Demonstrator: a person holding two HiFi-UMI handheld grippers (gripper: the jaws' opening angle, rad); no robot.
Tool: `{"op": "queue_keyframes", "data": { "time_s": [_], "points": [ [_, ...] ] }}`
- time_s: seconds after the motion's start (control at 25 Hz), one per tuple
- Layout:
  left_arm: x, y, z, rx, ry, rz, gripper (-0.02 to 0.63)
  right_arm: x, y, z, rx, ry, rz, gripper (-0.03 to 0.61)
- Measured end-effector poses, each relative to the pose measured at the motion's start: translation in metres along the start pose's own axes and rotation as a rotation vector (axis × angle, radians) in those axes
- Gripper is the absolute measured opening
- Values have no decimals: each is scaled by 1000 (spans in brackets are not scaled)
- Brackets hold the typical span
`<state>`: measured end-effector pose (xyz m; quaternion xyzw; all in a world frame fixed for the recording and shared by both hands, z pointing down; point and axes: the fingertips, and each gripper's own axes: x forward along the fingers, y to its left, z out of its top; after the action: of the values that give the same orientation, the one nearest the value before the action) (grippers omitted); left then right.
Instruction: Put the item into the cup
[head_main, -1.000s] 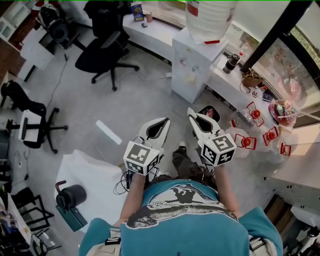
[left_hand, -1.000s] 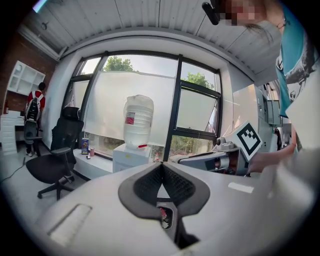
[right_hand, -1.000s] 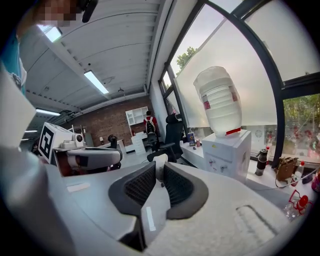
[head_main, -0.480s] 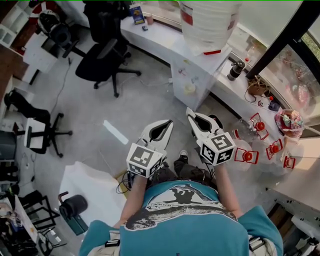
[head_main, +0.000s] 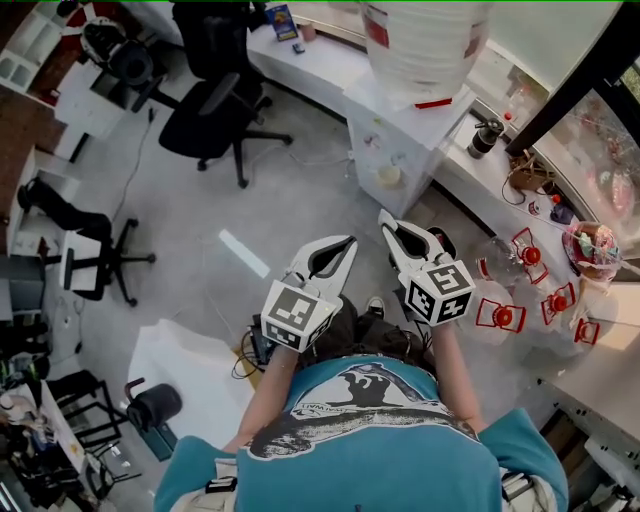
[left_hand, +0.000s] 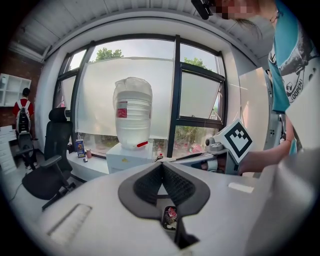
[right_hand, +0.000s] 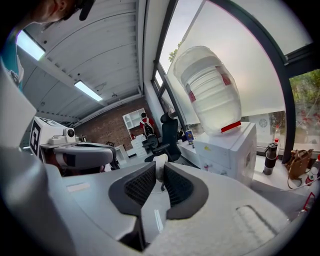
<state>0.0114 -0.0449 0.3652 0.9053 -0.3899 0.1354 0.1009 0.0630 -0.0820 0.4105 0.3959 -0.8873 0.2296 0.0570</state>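
While left claw (head_main: 348, 243) points forward, right claw (head_main: 385, 218) abreast grips item (right_hand: 160, 161)

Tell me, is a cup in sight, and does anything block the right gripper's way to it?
No cup can be made out, so no path can be judged. The right gripper holds a small pale thing in mid-air above the floor, beside the shut left gripper. A water dispenser stands ahead.

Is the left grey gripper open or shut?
Shut: the left gripper shows its dark pads meeting at the tips, nothing between them.
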Motion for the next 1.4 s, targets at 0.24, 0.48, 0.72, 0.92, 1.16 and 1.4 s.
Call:
{"op": "queue_keyframes", "data": {
  "time_s": [0.24, 0.48, 0.72, 0.92, 1.16, 1.4],
  "points": [
    [14, 8, -3, 27, 51, -20, 14, 6, -19, -10, 53, 12, -43, 49],
    [41, 38, -2, 43, 67, -82, 14, 26, -45, -12, 90, 18, -118, 49],
    [76, 78, 3, 82, 64, -166, 14, 62, -76, -15, 115, 38, -201, 49],
    [101, 110, -5, 115, 85, -237, 14, 96, -100, -21, 134, 64, -266, 49],
    [122, 140, -26, 126, 103, -315, 14, 129, -128, -45, 159, 110, -343, 50],
    [131, 167, -47, 141, 114, -383, 14, 158, -145, -75, 171, 152, -401, 50]
  ]
}}
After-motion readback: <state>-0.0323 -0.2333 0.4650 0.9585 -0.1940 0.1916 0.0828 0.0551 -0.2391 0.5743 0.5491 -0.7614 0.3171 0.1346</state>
